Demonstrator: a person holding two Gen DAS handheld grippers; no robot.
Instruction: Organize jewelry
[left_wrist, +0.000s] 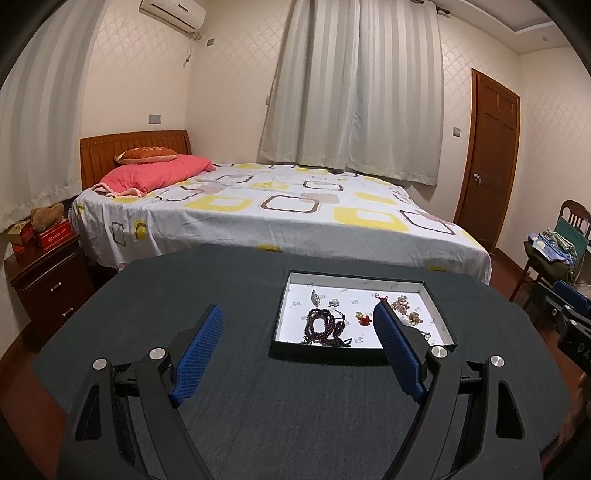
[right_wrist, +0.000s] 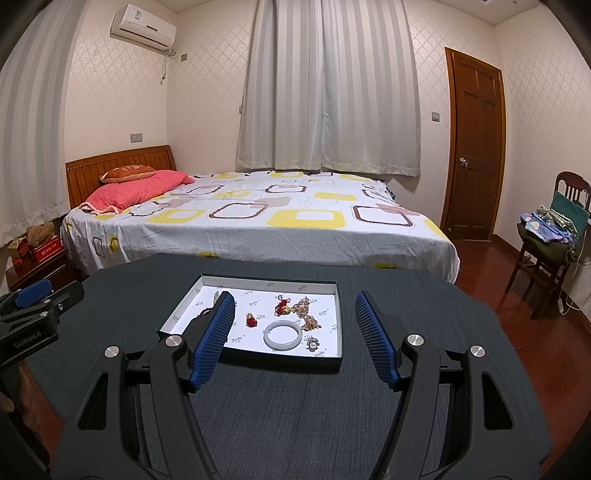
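A shallow dark box with a white lining lies on the dark table. It holds a dark bead bracelet, a small red charm, a red knot charm, pearl clusters and a pale jade bangle. My left gripper is open and empty, above the table left of and in front of the box. My right gripper is open and empty, above the box's near edge. The left gripper also shows at the left edge of the right wrist view.
A dark cloth-covered table carries the box. Behind it stands a bed with a patterned sheet. A nightstand is at the left, a chair with clothes and a wooden door at the right.
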